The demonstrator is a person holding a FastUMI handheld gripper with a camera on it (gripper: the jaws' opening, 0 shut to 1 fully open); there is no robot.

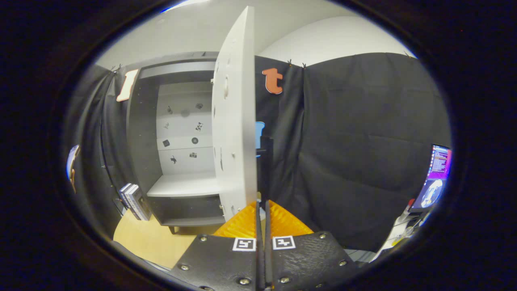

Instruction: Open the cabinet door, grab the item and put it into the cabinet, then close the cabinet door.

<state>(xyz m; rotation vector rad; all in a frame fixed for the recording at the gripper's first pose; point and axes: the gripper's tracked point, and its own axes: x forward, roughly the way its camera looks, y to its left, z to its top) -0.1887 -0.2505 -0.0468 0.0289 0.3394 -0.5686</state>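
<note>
A grey cabinet (177, 141) stands on a pale wooden table (149, 238), with black cloth hung behind and to both sides of it. Its door (236, 117) is swung wide open, seen almost edge-on, and stands out from the cabinet's right side toward the camera. The door's inner face is pale, with a few small holes and fittings in it.

Inside the cabinet, a pale shelf (183, 186) runs across the lower part, and nothing rests on it. The back panel (185, 129) above the shelf is pale and carries several small dark marks in rows. Below the shelf is a darker, lower compartment.

Just left of the cabinet's foot, a few books (134, 201) stand upright on the table, leaning against the cloth. These may be the item to put away, though that cannot be told for sure; they are outside the cabinet.

The gripper (261, 210) sits just in front of the door's lower edge, to the cabinet's right. Its two fingers are pressed together with only a thin line between them, and they hold nothing. Their tips lie at the foot of the door's edge; whether they touch it cannot be told.

Far to the cabinet's right, past a wide stretch of cloth, a lit screen (436, 178) stands on a cluttered surface.
</note>
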